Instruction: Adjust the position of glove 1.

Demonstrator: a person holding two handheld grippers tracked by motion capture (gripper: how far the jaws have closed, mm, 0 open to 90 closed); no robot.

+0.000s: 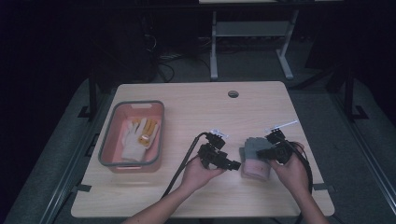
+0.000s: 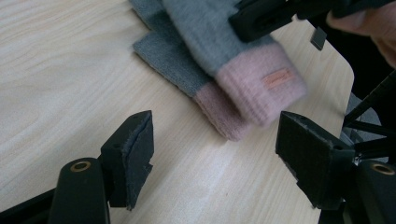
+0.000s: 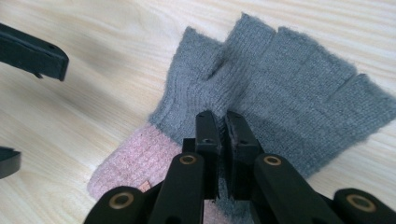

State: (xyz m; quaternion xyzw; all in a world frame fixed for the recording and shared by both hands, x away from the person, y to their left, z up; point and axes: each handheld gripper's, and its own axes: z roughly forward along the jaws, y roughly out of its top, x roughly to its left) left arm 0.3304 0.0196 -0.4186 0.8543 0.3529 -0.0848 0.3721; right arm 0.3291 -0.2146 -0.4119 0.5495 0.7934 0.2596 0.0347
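Between the right gripper's [image 3: 223, 122] fingers [image 3: 207, 135], pressed nearly together: a fold of grey knit from the upper fingerless glove [image 3: 280, 102], pinched just above its pink cuff. Beneath that glove, partly covered: a second grey glove with a pink cuff [image 2: 187, 70], flat on the tabletop [image 2: 60, 70]. On the upper cuff: a small orange label. Ahead of the left gripper's [image 2: 217, 142] fingers [image 2: 135, 149], set wide apart with bare wood between them: both pink cuff ends, near but not touching either pad. From the high view, same pair of gloves [image 1: 254, 156] between the two hands, right gripper [image 1: 273, 149] on top of them, left gripper [image 1: 224, 161] just beside them, fingers aimed at the cuffs. Well apart from both sets of fingers, toward the tabletop's left edge: pink bin with a grey rim [image 1: 133, 135] holding a white glove and a yellow-and-white glove [image 1: 140, 135].
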